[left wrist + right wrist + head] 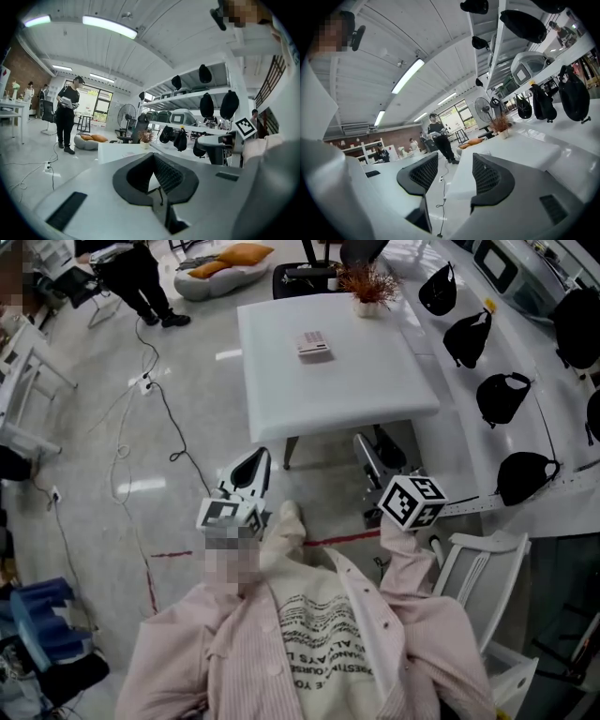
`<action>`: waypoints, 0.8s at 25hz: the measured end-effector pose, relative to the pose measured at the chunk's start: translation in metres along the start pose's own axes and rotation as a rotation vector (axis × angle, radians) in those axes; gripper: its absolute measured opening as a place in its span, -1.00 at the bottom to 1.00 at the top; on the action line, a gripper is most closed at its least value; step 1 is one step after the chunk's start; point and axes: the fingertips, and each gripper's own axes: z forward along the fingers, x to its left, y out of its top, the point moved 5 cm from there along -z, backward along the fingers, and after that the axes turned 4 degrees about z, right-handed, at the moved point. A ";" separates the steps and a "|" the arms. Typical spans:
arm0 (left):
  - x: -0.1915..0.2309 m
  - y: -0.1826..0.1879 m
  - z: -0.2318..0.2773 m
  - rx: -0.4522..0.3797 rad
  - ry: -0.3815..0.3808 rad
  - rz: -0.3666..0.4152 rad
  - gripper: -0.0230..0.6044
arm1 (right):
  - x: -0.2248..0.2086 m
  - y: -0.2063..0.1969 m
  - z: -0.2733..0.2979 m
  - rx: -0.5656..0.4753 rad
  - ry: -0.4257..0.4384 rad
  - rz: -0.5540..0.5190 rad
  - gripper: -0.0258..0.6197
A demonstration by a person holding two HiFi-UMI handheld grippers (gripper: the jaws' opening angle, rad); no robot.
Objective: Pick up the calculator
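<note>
Both grippers are empty, short of the white table. The left gripper has its jaws meeting at the tips; the right gripper has its jaws wide apart. The calculator lies on the tabletop, well beyond them.

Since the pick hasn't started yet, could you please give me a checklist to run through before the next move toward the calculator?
1. Calculator found: ok, lying flat on the white table.
2. Right claw open and empty: ok.
3. Left claw out of the way: ok, tips together, nothing in it.
4. Claws within reach of the calculator: not ok, both are short of the table's near edge.
5. Room around the calculator: ok, the potted plant stands apart at the far edge.
</note>
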 end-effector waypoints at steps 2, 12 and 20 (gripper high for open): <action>0.017 0.003 0.015 0.011 -0.003 -0.009 -0.92 | -0.002 0.003 0.021 0.010 -0.006 0.010 -0.31; 0.085 0.017 0.082 0.040 -0.027 -0.031 -0.92 | -0.015 0.010 0.110 0.051 -0.032 0.055 -0.31; 0.118 0.020 0.117 0.055 -0.059 -0.022 -0.92 | -0.024 0.005 0.154 0.059 -0.051 0.110 -0.31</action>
